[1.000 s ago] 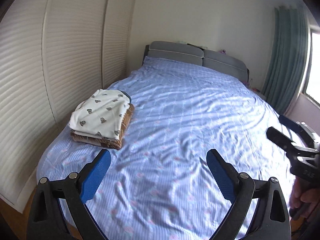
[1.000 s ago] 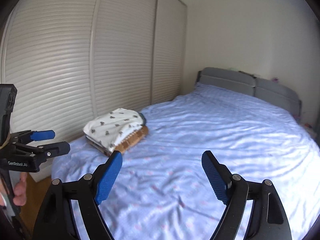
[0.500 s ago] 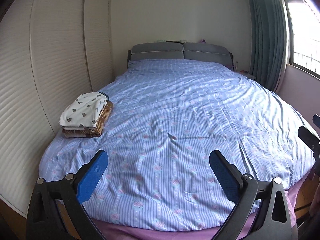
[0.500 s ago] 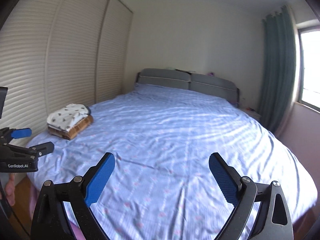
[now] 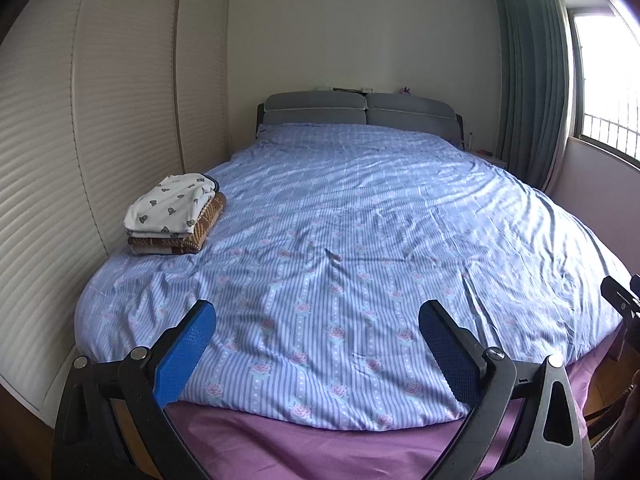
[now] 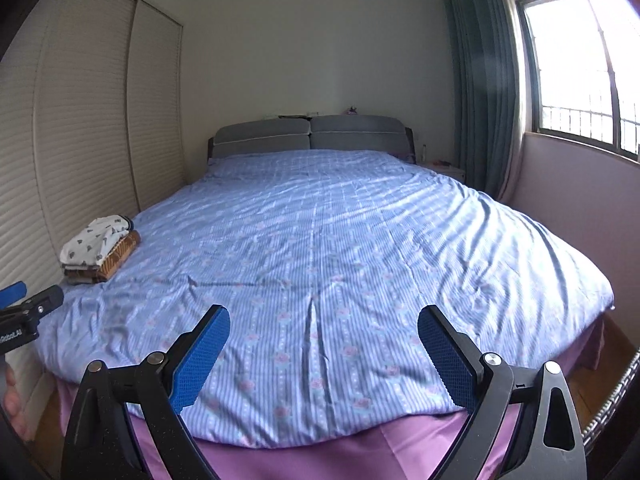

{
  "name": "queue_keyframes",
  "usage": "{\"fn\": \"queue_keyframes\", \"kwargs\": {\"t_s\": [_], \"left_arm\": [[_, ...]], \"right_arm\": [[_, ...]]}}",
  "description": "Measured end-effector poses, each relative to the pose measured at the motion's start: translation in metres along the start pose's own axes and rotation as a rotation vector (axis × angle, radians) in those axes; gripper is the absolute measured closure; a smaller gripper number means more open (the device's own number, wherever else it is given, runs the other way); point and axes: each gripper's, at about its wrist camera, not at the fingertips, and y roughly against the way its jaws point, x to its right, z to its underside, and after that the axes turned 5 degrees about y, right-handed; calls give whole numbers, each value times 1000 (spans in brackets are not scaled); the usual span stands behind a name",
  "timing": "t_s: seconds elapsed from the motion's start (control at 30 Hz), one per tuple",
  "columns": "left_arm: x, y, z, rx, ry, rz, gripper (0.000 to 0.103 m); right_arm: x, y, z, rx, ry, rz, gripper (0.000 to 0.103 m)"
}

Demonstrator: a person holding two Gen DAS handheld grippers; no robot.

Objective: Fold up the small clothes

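Note:
A stack of folded small clothes (image 5: 176,216) lies on the left side of the bed, a white printed piece on top of brown patterned ones; it also shows in the right wrist view (image 6: 99,249). My left gripper (image 5: 318,344) is open and empty, held off the foot of the bed. My right gripper (image 6: 323,346) is open and empty, also off the foot of the bed. The left gripper's tip shows at the left edge of the right wrist view (image 6: 28,304). The right gripper's tip shows at the right edge of the left wrist view (image 5: 620,300).
The bed has a blue striped cover (image 5: 360,240) over a purple sheet (image 5: 320,448) and a grey headboard (image 5: 360,110). Louvred wardrobe doors (image 5: 100,140) run along the left. A green curtain (image 6: 480,92) and a window (image 6: 580,68) are on the right.
Both grippers have pulled back from the folded stack toward the foot of the bed and turned to face the headboard. The stack stays where it was. Both stay open.

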Motion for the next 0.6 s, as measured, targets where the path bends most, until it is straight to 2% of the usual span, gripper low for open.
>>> {"fn": "queue_keyframes", "kwargs": {"t_s": [0.1, 0.6], "left_arm": [[0, -2, 4, -14, -7, -9, 0], [5, -6, 11, -32, -24, -12, 0]], "right_arm": [[-1, 2, 5, -4, 21, 27, 7], [-2, 3, 7, -26, 23, 18, 7]]}}
